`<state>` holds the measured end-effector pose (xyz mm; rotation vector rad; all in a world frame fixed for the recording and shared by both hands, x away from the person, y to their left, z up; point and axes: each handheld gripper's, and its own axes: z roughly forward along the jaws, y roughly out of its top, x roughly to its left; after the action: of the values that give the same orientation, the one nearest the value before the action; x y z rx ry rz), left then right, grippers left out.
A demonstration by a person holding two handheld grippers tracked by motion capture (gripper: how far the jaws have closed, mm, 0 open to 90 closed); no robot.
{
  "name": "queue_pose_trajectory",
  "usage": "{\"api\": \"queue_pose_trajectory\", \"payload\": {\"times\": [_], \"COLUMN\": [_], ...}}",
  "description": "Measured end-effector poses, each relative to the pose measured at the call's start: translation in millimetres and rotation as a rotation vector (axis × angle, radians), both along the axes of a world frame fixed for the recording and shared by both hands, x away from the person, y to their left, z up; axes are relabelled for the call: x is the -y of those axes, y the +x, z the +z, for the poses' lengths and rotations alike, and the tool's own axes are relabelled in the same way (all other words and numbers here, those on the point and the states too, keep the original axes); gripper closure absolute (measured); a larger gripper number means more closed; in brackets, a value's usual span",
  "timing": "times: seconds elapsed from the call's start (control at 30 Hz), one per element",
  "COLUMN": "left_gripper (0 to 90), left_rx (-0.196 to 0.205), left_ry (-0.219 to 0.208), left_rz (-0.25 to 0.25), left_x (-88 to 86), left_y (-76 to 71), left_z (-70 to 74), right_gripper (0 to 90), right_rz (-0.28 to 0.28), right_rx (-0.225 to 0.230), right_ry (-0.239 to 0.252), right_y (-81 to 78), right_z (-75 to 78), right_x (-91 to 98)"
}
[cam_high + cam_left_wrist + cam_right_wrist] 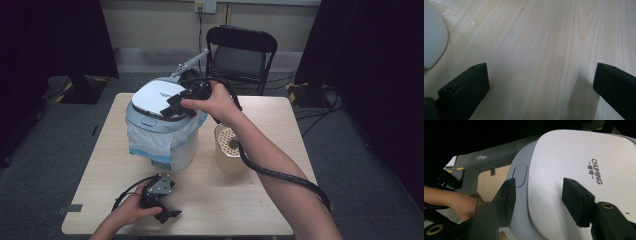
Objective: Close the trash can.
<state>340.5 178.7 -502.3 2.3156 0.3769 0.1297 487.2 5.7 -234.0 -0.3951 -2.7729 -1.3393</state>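
Observation:
A lidded bin (160,125) with a white and grey lid (155,95) and a plastic liner stands at the table's back left. My right gripper (175,107) hovers over the lid's right side, pointing left. In the right gripper view its jaws (537,185) stand apart above the white lid (579,170) and a grey button (520,175), with nothing between them. My left gripper (167,214) rests near the table's front edge, held by a hand. Its jaws (541,67) are wide apart over bare wood.
A beige container (230,150) with a perforated top stands right of the bin, under my right forearm. The wooden table (210,200) has bare room in front. A black folding chair (240,55) stands behind it. A white curved side (431,37) shows at the left gripper view's edge.

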Motion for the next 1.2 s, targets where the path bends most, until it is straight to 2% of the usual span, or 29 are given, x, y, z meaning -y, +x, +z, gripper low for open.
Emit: {"api": "queue_pose_trajectory", "payload": {"times": [0.17, 0.3, 0.4, 0.7, 0.93, 1.03, 1.2], "left_gripper": [0.0, 0.0, 0.0, 0.0, 0.0, 0.0, 0.0], "left_rx": [0.000, 0.000, 0.000, -0.003, -0.003, -0.003, -0.003], "left_ry": [0.000, 0.000, 0.000, 0.003, 0.003, 0.003, 0.003], "left_rz": [0.000, 0.000, 0.000, -0.004, -0.004, -0.004, -0.003], "left_x": [0.0, 0.0, 0.0, -0.2, -0.2, -0.2, -0.1], "left_y": [0.0, 0.0, 0.0, 0.3, 0.3, 0.3, 0.2], "left_z": [0.0, 0.0, 0.0, 0.3, 0.3, 0.3, 0.2], "right_gripper": [54.1, 57.4, 59.3, 61.4, 62.2, 62.3, 65.3], "right_rz": [-0.015, -0.024, -0.034, -0.055, -0.061, -0.063, -0.075], "right_rx": [-0.012, 0.022, 0.063, 0.092, 0.126, 0.127, 0.109], "right_ry": [-0.008, -0.017, -0.012, 0.008, -0.011, -0.009, 0.027], "right_y": [2.2, 3.9, 7.1, 16.6, 17.0, 17.1, 19.0], "right_z": [-3.5, -6.3, -9.3, -12.4, -12.4, -12.8, -16.1], "right_x": [-1.2, -3.0, -5.1, -9.2, -13.7, -14.0, -10.5]}}
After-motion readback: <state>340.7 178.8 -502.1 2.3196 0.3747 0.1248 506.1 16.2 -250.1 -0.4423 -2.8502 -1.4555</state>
